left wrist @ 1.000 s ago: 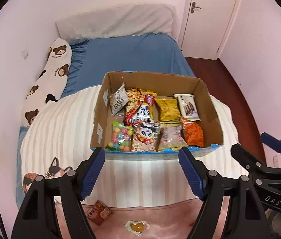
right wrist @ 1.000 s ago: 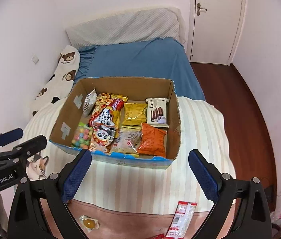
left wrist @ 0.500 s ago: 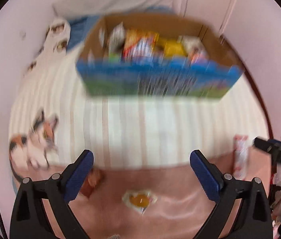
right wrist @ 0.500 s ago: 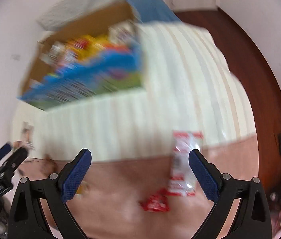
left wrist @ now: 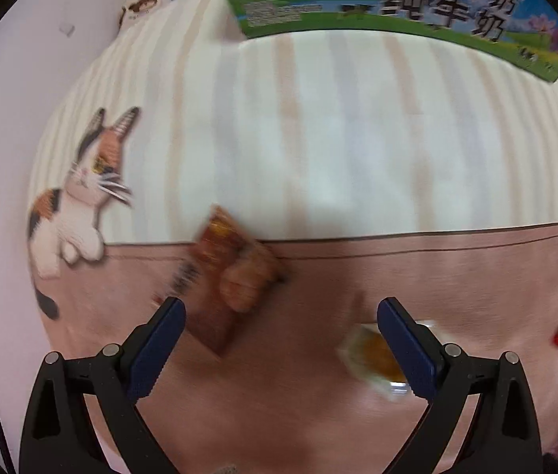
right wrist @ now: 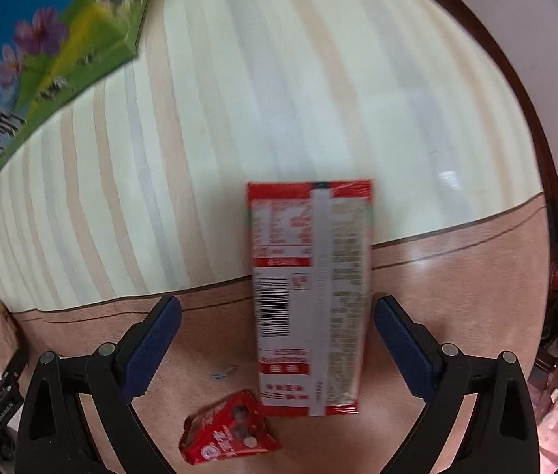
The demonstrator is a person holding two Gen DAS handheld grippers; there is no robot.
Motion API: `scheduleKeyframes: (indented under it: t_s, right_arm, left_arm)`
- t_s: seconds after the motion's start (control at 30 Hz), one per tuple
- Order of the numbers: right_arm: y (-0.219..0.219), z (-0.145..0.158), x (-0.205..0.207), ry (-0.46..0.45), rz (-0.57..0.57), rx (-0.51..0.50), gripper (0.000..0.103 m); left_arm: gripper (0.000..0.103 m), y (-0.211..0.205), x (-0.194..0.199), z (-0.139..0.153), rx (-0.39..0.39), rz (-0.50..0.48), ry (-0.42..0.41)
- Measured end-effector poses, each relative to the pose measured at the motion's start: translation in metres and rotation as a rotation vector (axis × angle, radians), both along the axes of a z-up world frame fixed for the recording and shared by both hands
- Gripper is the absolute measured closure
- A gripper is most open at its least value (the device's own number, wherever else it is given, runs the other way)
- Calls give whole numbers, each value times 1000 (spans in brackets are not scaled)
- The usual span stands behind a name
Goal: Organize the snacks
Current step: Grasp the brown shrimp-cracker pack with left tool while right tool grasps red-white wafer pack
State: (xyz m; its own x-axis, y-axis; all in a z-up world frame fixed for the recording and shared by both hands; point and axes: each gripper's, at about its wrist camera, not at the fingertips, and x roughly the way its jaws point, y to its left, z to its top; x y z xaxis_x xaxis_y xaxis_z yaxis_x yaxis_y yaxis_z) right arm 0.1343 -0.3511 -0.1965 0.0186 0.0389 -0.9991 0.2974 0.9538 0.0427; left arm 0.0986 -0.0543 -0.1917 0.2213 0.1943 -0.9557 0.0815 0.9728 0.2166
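Covering most of both views, a cream striped quilt (left wrist: 318,138) is seen above a pink band of bedding (left wrist: 318,395), with a calico cat print (left wrist: 77,197) at the left of the left wrist view; pale wall is glimpsed at the far edges, and dark floor curves along the right of the right wrist view. The printed side of the cardboard box (left wrist: 397,4) fills the top of the left wrist view and the upper left of the right wrist view. The left gripper (left wrist: 279,328) is held spread wide and empty: a brown snack packet (left wrist: 231,280) lies just ahead of its left finger, tilted across the seam, and a small clear-wrapped yellow sweet (left wrist: 373,355) lies partly behind its right finger. The right gripper (right wrist: 277,326) is likewise parted and grasps nothing; a long red-and-white packet (right wrist: 310,296) lies between its fingers, lengthwise across the seam, not touched by either as far as can be told, and a small red packet (right wrist: 227,430) lies at the bottom centre beside its lower end. Compared with one second ago, the box's contents are no longer visible, only its outer face, and the loose snacks are seen far closer to the fingers; both views are slightly blurred.
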Motion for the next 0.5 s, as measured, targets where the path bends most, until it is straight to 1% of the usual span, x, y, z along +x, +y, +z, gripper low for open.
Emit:
scheduleKeyframes:
  t_s: [0.13,0.23,0.33,0.4,0.43,0.47,0.5]
  right_arm:
    - [11,-16,9,32,-1,-16,2]
    - [23,-18,14,22,11,-7,2]
    - [50,-18,15,20,75,13,3]
    - [72,-18,15,16,125,34,3]
    - [81,-18,15,14,145,49,3]
    - [92,-18,15,12,169,72,3]
    - [100,-18,14,11,183,83,3]
  left_arm:
    - [3,23,8,-9,48,-37,37]
    - [3,35,12,-20,68,-64,84]
    - [4,40,15,-28,56,-91,114]
    - [5,39,16,-37,32,-114,112]
    - [14,40,18,-38,32,-114,103]
    - [19,41,19,-38,22,-105,97]
    - [28,42,23,-37,-1,-90,99]
